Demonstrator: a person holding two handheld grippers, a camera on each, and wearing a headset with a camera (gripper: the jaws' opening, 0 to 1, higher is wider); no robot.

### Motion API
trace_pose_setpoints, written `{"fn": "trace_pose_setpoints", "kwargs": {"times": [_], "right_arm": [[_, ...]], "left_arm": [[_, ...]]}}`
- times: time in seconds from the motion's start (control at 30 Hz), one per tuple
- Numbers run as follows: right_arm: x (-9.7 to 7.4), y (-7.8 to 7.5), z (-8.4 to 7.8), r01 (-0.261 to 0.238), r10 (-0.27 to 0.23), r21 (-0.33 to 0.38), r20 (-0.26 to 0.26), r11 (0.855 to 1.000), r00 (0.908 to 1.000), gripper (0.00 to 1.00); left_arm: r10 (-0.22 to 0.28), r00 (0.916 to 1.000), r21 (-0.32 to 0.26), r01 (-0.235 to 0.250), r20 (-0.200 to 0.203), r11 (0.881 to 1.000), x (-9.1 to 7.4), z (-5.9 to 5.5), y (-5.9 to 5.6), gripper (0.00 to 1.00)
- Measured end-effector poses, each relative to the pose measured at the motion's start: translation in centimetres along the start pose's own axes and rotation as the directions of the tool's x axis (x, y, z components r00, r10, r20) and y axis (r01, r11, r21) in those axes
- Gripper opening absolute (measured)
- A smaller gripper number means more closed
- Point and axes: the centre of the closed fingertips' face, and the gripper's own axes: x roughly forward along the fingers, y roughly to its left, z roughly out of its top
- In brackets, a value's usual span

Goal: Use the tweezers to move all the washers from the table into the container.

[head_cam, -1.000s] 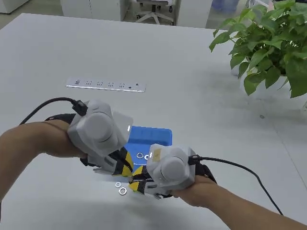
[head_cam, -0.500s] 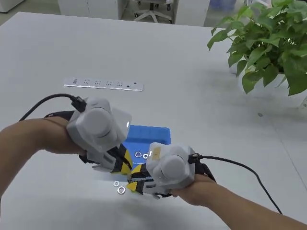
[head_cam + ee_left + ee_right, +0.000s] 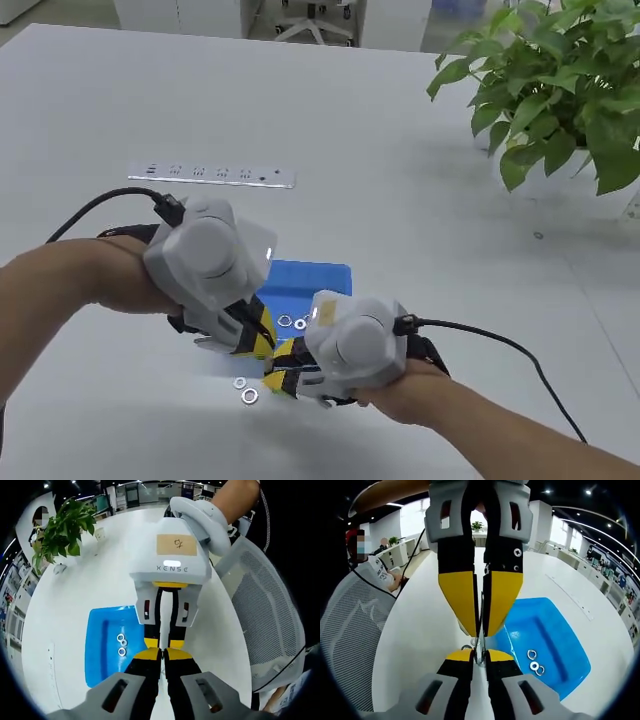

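Two silver ring washers (image 3: 249,397) on table (image 3: 400,180) | perhaps three in blue container (image 3: 318,280)

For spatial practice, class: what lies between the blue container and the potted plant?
Bare white table separates the blue container and potted plant, as the head view shows.

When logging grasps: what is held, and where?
Thin metal tweezers, pinched in the right hand-held gripper's shut jaws; the gripped part is hidden. The left hand-held gripper's hold is unclear.
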Motion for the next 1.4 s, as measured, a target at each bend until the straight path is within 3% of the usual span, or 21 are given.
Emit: {"fn": "trace_pose_setpoints", "kwargs": {"times": [0.73,1.4], "right_arm": [[-0.4,0.3,0.2,0.003,-0.003,0.03,0.005,1.0,1.0,0.09],[-2.5,1.1,2.8,0.017,-0.017,-0.013,0.007,1.0,0.9998,0.09]], "left_arm": [[0.004,0.9997,0.024,-0.004,-0.026,1.0,-0.3,0.3,-0.4,0.06],[0.025,0.9996,0.019,-0.025,-0.016,1.0,-3.0,2.0,-1.4,0.06]]}}
